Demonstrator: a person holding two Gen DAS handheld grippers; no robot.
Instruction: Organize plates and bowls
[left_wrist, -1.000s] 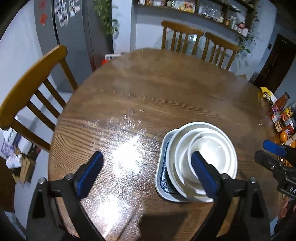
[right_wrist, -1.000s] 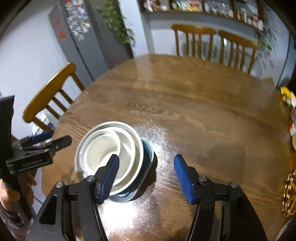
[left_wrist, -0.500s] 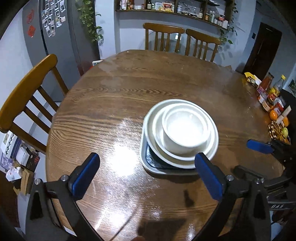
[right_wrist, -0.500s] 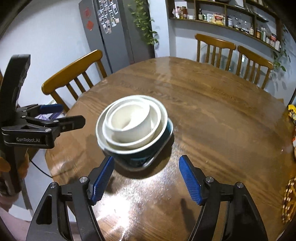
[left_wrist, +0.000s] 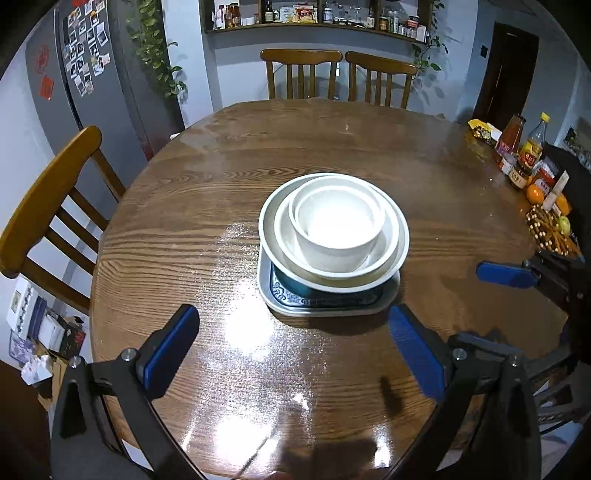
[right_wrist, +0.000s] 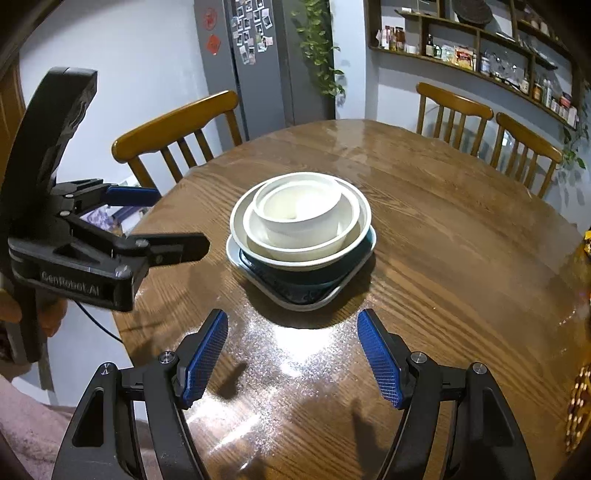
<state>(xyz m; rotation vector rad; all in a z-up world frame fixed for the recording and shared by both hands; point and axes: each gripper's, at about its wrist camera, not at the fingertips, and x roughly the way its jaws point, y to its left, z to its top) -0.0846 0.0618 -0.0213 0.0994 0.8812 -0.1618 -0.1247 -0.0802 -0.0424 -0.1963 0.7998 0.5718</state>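
Observation:
A stack of dishes stands near the middle of the round wooden table (left_wrist: 207, 177). A square blue-patterned plate (left_wrist: 325, 301) is at the bottom, then a dark teal bowl (right_wrist: 314, 275), a wide white bowl (left_wrist: 395, 236), a middle white bowl (right_wrist: 347, 225) and a small white bowl (left_wrist: 336, 229) on top. My left gripper (left_wrist: 291, 350) is open and empty, held back from the stack. My right gripper (right_wrist: 293, 350) is open and empty, also short of the stack. Each gripper shows in the other's view, the left (right_wrist: 147, 221) and the right (left_wrist: 506, 275).
Wooden chairs stand at the table's left (left_wrist: 48, 192) and far side (left_wrist: 303, 70). Bottles, jars and fruit (left_wrist: 528, 162) crowd the table's right edge. A grey fridge (left_wrist: 92, 85) and wall shelves (left_wrist: 314, 14) are behind.
Both grippers have pulled back and up from the stack, which now looks smaller and farther. The stack itself has stayed in place on the table.

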